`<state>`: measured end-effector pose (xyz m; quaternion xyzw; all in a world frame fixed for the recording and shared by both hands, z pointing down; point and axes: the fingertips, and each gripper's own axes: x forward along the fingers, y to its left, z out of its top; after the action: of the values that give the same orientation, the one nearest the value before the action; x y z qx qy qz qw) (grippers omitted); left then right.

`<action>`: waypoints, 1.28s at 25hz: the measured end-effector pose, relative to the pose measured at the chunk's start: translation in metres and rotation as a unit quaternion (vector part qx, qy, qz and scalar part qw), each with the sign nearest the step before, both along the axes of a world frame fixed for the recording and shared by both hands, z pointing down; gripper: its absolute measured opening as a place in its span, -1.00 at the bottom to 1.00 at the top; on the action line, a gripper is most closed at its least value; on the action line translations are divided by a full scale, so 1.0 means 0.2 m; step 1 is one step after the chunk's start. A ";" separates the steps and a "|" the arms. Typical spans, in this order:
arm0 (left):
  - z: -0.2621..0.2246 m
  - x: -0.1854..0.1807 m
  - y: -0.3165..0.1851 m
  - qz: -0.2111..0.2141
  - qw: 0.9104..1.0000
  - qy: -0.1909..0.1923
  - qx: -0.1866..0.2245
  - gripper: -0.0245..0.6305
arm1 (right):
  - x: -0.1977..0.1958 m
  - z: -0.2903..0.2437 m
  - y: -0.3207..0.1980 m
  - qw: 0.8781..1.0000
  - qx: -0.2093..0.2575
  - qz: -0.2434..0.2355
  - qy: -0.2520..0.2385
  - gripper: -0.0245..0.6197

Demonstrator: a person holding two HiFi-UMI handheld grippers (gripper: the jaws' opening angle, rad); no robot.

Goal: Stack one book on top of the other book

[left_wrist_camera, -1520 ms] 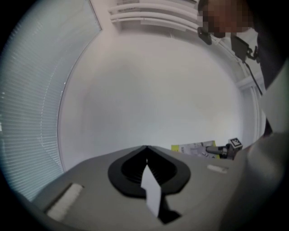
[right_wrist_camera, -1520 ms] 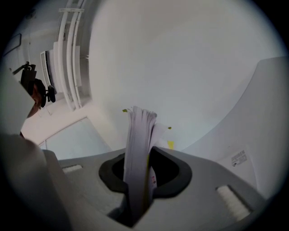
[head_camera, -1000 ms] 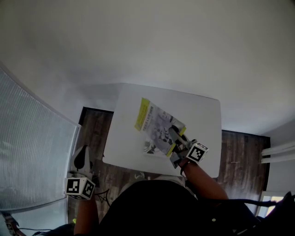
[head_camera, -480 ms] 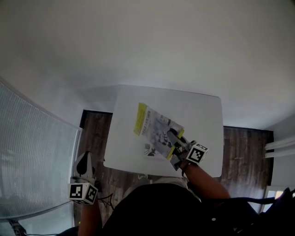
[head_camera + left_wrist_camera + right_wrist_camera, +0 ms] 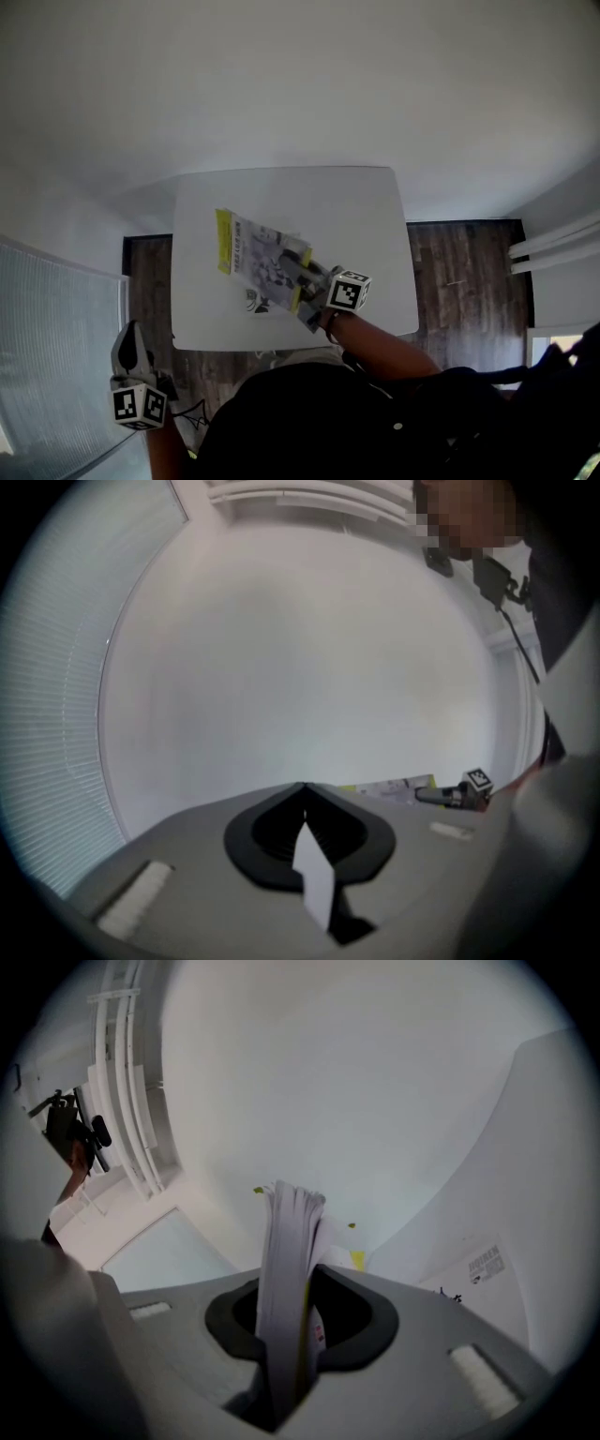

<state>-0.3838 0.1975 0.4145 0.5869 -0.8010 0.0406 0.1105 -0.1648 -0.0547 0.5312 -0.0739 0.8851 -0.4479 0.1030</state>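
Your left claw (image 5: 132, 336) hangs nearest to you, low at your side, off the table (image 5: 370, 216) and above the dark wooden floor (image 5: 464, 267); in its own view (image 5: 302, 789) the two jaws are pressed together. A little farther, your right claw (image 5: 303, 275) reaches over the near part of the table, its marker cube (image 5: 348, 291) facing up. Its jaws (image 5: 289, 1283) pinch the book (image 5: 286, 1232) by the edge, so the pages stand between them. The book (image 5: 253, 267) lies flat on the white table, with a yellow strip along its left side. I cannot tell if a second book is under it. Behind the table stands a plain white wall (image 5: 300, 84).
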 end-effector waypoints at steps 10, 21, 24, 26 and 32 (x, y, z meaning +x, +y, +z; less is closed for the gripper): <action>0.08 0.04 -0.09 0.009 1.000 0.006 -0.015 -0.91 | 0.00 0.07 -0.02 1.000 -0.024 -0.006 -0.003 -0.68; 0.15 0.04 -0.19 0.024 0.999 0.013 -0.019 -0.91 | 0.01 0.16 -0.04 0.999 -0.047 -0.005 0.002 -0.68; 0.15 0.04 -0.21 0.024 0.999 0.016 -0.022 -0.91 | 0.00 0.16 -0.04 0.998 -0.056 -0.010 0.003 -0.68; 0.15 0.04 -0.23 0.022 0.999 0.018 -0.022 -0.91 | 0.00 0.18 -0.04 0.998 -0.060 -0.014 0.006 -0.67; 0.14 0.09 -0.24 0.026 0.999 0.020 -0.023 -0.91 | -0.01 0.21 -0.05 0.998 -0.062 -0.021 0.008 -0.67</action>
<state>-0.3664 0.1491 0.4434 0.6058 -0.7818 0.0504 0.1388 -0.1665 -0.0641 0.5738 -0.0648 0.8575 -0.5038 0.0815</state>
